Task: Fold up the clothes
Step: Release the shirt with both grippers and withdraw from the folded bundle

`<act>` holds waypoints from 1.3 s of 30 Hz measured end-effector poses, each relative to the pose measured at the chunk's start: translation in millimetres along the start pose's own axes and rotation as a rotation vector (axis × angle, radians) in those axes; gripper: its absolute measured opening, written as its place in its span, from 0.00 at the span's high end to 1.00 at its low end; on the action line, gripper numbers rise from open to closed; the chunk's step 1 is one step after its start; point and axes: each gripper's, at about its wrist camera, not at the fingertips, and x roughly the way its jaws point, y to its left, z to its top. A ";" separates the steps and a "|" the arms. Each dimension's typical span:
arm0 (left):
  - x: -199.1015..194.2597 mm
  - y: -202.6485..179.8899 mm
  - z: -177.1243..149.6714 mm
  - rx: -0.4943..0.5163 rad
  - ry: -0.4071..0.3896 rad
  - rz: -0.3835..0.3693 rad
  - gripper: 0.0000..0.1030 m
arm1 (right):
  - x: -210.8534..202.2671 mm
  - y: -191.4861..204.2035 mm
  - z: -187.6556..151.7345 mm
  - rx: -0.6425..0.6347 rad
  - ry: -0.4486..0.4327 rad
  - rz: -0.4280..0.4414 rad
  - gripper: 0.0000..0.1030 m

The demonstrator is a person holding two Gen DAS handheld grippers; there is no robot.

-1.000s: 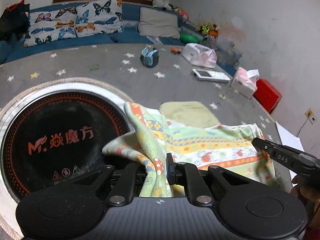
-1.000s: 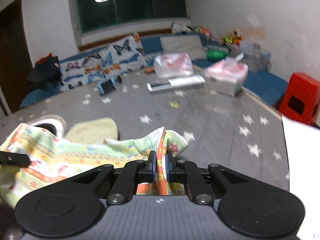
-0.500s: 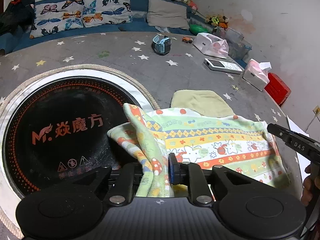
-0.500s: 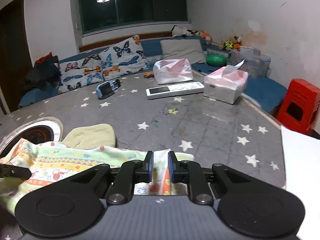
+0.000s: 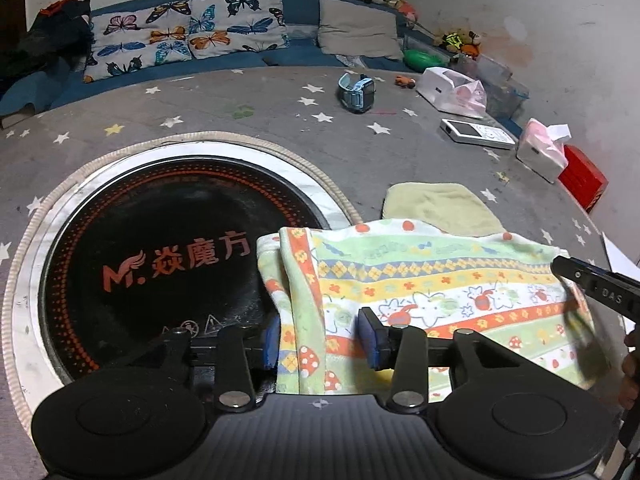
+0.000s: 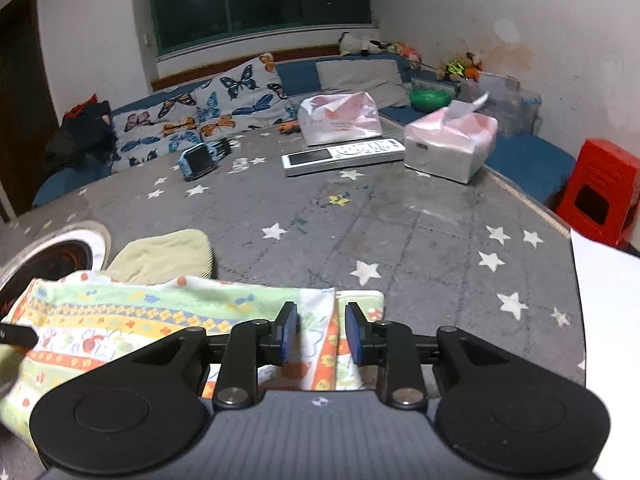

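A colourful striped printed cloth (image 5: 432,288) lies spread flat on the grey star-patterned table (image 5: 280,128); its left end overlaps the round black cooktop (image 5: 140,256). It also shows in the right wrist view (image 6: 132,324). My left gripper (image 5: 320,338) is open, its jaws apart around the cloth's folded left edge. My right gripper (image 6: 320,332) is open over the cloth's right end, and one of its fingers (image 5: 592,288) shows in the left wrist view. A pale yellow cloth (image 5: 436,208) lies folded just beyond the printed one.
Farther back on the table are a blue toy watch (image 5: 358,92), a white remote (image 5: 476,133), a pink tissue box (image 5: 542,152) and a white bag (image 5: 452,90). A red stool (image 6: 600,192) stands off the right edge. A white sheet (image 6: 608,320) lies at right.
Both grippers have lowered the cloth onto the table and opened, letting go of its ends. The cloth went from hanging bunched to lying flat.
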 end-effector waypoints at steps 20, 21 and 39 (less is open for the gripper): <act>-23.7 -10.9 -41.3 0.074 -0.025 0.040 0.38 | -63.6 64.9 -62.6 -0.138 -0.003 0.107 0.21; -24.1 -10.0 -42.8 0.069 -0.024 0.039 0.38 | -65.8 66.5 -65.4 -0.146 -0.003 0.100 0.20; -54.1 -16.5 -73.5 0.051 -0.039 -0.003 0.28 | -92.9 77.6 -83.5 -0.047 -0.008 0.087 0.08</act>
